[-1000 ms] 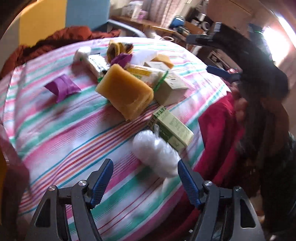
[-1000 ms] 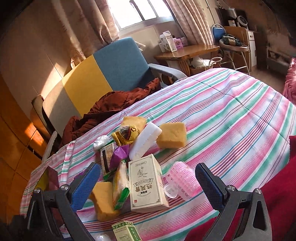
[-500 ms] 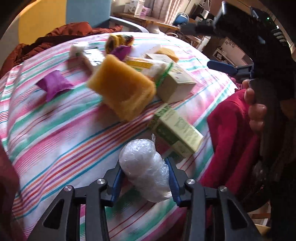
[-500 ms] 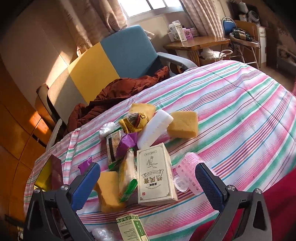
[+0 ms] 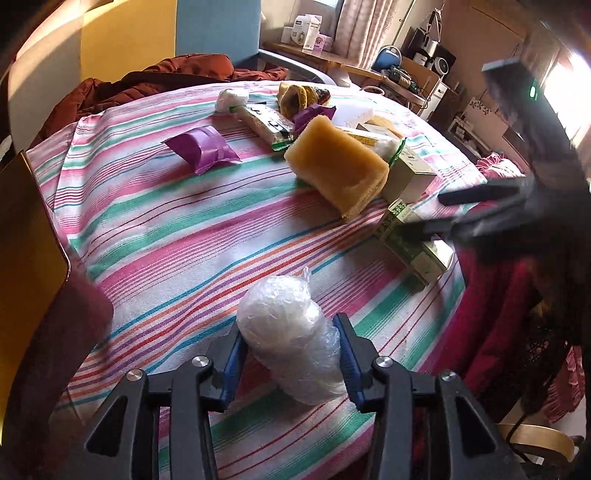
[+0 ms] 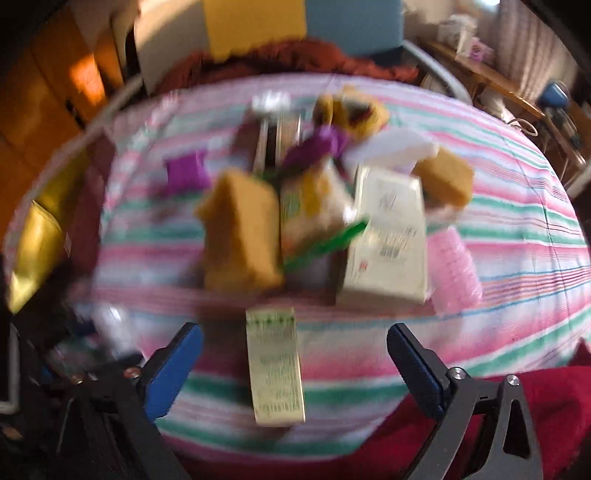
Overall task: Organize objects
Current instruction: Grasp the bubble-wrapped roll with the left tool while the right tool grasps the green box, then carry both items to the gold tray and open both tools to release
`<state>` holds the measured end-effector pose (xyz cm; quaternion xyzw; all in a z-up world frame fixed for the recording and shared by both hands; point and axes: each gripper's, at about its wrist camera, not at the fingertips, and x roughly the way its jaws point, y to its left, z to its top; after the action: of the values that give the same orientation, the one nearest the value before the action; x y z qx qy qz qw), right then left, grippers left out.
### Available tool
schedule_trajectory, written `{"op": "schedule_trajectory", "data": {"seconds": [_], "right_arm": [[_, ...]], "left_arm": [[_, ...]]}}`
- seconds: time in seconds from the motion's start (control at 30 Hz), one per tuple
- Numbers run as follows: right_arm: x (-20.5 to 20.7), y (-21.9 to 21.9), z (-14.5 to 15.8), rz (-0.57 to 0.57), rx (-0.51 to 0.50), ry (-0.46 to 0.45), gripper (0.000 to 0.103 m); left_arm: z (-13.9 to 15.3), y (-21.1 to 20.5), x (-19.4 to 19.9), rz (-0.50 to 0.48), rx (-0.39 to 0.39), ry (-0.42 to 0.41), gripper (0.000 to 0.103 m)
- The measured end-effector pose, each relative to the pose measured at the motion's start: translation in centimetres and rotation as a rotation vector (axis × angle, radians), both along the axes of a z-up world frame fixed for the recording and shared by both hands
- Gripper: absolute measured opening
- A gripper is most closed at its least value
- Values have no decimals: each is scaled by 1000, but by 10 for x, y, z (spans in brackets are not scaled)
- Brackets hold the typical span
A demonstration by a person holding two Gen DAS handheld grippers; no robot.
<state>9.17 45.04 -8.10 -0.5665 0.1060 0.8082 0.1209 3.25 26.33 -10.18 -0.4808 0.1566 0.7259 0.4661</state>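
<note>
My left gripper (image 5: pixel 290 354) is shut on a clear plastic-wrapped white bundle (image 5: pixel 288 332) just above the striped tablecloth (image 5: pixel 166 229). My right gripper (image 6: pixel 293 363) is open, its jaws either side of a small green-and-cream box (image 6: pixel 275 363) lying near the table's front edge; this view is blurred. The same box (image 5: pixel 413 243) shows in the left wrist view with the right gripper's dark fingers (image 5: pixel 476 195) over it. Behind lie a yellow sponge (image 5: pixel 336 170), a cream carton (image 6: pixel 386 236), a purple packet (image 5: pixel 203 147) and a pink roller (image 6: pixel 454 273).
More packets, a white block (image 5: pixel 351 110) and a second sponge (image 6: pixel 443 181) sit at the back of the pile. A dark gold-lined box (image 5: pixel 26 236) stands at the table's left edge. A yellow-and-blue armchair (image 5: pixel 147 33) with a brown garment stands behind the table.
My left gripper closed on the plastic-wrapped bundle and lifted it slightly. My right gripper swept down and forward until the small green box lay between its open jaws.
</note>
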Motion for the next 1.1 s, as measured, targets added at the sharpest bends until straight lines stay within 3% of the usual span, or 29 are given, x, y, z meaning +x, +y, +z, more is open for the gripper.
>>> {"op": "schedule_trajectory", "data": {"seconds": [0.03, 0.1, 0.13, 0.2, 0.37, 0.47, 0.67, 0.73, 0.9, 1.03, 1.1], "right_arm": [[0, -3, -7, 11, 12, -38, 81], [-1, -6, -20, 15, 28, -107, 65], [-2, -8, -24, 24, 48, -130, 51], [-1, -11, -25, 38, 40, -124, 30], [10, -17, -1, 56, 31, -51, 30], [15, -22, 25, 86, 5, 33, 30], [-18, -62, 72, 207, -47, 211, 30], [-35, -80, 79, 255, -63, 246, 30], [-94, -144, 86, 370, -137, 290, 30], [-129, -209, 81, 458, -184, 285, 30], [-146, -239, 73, 504, -214, 272, 31]], "left_arm": [[-1, 0, -1, 1, 1, -3, 48], [-4, 6, 1, 6, 2, -4, 48], [-4, 6, 1, 6, 3, -2, 46], [-3, 7, 3, 1, -1, 20, 42], [7, -4, 2, 16, 42, 19, 40], [32, -25, -1, 57, 117, 35, 40], [77, -99, -32, 291, 206, 102, 40], [85, -131, -46, 399, 200, 135, 41], [84, -206, -75, 657, 97, 212, 43], [69, -248, -92, 816, 33, 205, 50], [62, -261, -97, 857, 28, 177, 59]]}}
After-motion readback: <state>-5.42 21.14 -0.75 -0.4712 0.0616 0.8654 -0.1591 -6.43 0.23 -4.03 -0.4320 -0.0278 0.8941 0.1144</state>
